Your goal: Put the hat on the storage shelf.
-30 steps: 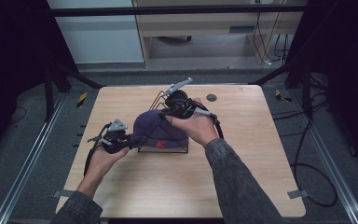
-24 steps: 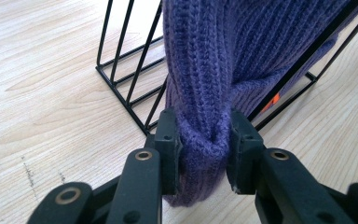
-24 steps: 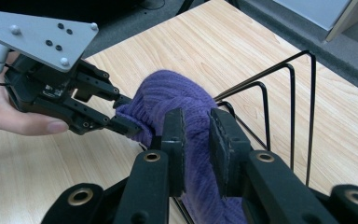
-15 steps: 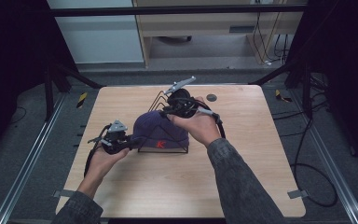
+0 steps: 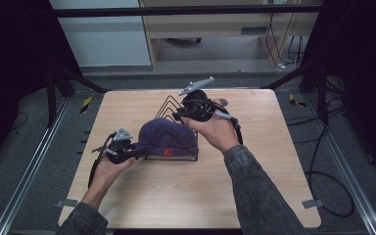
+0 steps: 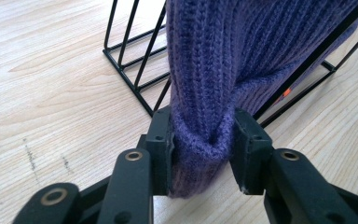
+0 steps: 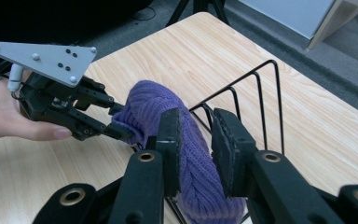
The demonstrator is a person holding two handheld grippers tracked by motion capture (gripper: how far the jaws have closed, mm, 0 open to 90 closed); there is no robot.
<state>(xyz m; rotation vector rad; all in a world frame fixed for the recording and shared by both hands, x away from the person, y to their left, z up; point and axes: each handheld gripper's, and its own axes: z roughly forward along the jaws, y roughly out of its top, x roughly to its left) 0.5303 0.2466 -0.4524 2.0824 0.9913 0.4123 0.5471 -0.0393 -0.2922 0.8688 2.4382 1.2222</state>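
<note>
- A purple knit beanie (image 5: 169, 138) lies draped over a black wire rack (image 5: 172, 108) at the middle of the worktop (image 5: 269, 171); the rack's thin bars run under and beside the wool, close to both my grippers.
- A small dark round object (image 5: 223, 102) sits on the worktop just beyond my right hand, apart from the rack.
- The beanie's long axis runs left to right, its red mark facing the near edge.
- My left gripper (image 6: 203, 140) pinches the beanie's left hem; its jaws have just been opening slightly, wool bunched between them.
- My right gripper (image 7: 196, 140) straddles the far right part of the beanie, jaws just easing apart and narrowly open, pads not pressing the wool.
</note>
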